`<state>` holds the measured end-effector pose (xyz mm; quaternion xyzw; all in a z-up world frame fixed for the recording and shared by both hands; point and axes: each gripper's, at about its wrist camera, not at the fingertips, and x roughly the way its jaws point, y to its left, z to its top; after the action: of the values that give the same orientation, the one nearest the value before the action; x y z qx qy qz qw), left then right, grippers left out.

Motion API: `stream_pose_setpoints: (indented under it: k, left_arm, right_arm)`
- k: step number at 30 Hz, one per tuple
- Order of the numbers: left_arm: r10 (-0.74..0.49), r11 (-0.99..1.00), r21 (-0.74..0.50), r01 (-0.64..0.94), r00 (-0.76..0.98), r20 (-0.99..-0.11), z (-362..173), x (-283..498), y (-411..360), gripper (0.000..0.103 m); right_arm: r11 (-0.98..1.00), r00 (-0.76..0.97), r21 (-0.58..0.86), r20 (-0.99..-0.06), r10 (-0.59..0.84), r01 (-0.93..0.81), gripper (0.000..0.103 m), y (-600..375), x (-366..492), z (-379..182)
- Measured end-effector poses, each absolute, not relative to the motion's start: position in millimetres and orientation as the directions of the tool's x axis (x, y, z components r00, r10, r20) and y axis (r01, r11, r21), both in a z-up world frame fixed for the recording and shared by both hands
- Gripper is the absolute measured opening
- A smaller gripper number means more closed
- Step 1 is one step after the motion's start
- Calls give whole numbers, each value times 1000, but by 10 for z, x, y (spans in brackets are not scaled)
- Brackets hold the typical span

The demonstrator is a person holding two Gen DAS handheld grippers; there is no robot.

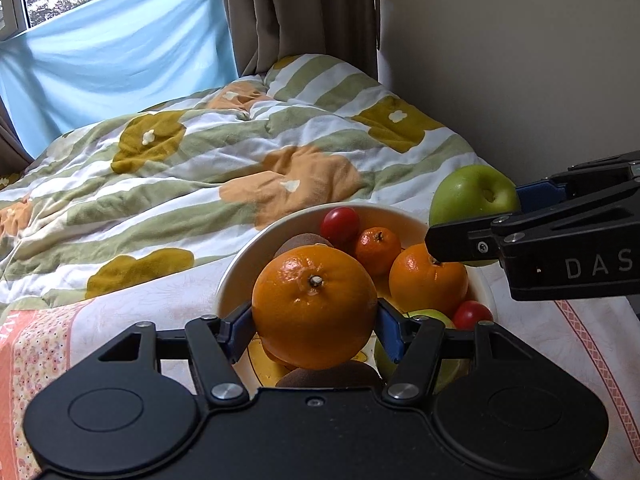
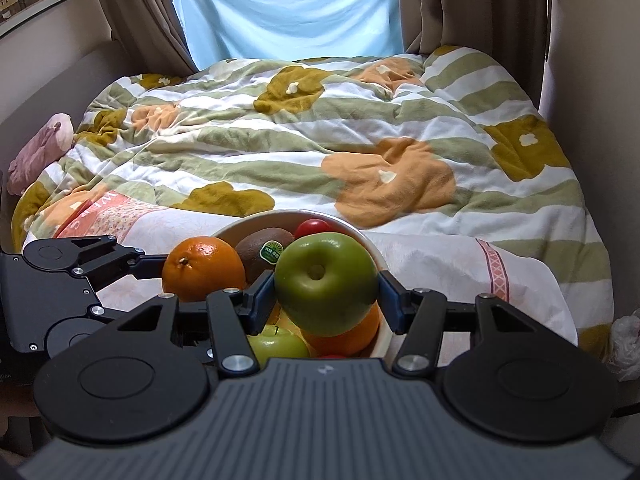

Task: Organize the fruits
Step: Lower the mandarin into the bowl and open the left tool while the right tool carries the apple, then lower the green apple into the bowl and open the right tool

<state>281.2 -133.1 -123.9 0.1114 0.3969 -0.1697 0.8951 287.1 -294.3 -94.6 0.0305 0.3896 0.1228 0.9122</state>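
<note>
We are holding two fruits at once above a cream bowl (image 1: 240, 264) that sits on a bed, near its foot, with a striped flowered quilt (image 1: 240, 152) spread behind it.

On the left, our left gripper (image 1: 314, 330) has its fingers closed partway around a large orange (image 1: 314, 306), one blue pad pressed to each side at 9 and 3 o'clock. The orange hangs over the near rim of the bowl, clear of the fruit below.

In the bowl, from the left wrist view, we see a kiwi (image 1: 300, 242) behind the held orange, a cherry tomato (image 1: 340, 224) at 12 o'clock, a small mandarin (image 1: 378, 250) just right of it, a second orange (image 1: 424, 280) at 3 o'clock, another tomato (image 1: 472, 314) at 4 o'clock, and a green apple (image 1: 430, 316) partly hidden at 5 o'clock.

On the right, our right gripper (image 2: 326, 292) has its fingers closed partway on a large green apple (image 2: 326, 282), gripped at 9 and 3 o'clock, stem hollow facing the camera. It is held over the right side of the bowl.

We judge that this is a pick or place step: both fruits are gripped and raised above the bowl, and we cannot tell whether they are leaving or arriving. We see no second container. The next move calls for keeping both grips firm on round, smooth fruit, keeping the two grippers apart, and setting each fruit down gently.
</note>
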Motion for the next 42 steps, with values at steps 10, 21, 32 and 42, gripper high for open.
stream_pose_setpoints:
  k: [10,21,32,42]
  left_arm:
    - [-192,928,84,362,660,-726,-1090,2651,-1256,98]
    - [-140,960,65,273,668,-731,-980,2468,-944,98]
    - [-119,965,72,253,662,-740,-1030,2467,-901,98]
    - [-94,974,71,215,667,-739,-1041,2453,-878,98]
  right_arm:
    - [961,656,158,-704,271,-227,69,-2953,2948,-955]
    - [949,645,168,-700,306,-268,69,-2832,3129,-1028]
    - [913,623,261,-670,404,-312,79,-2850,3250,-1150]
    - [903,618,255,-662,424,-346,93,-2824,3276,-1162]
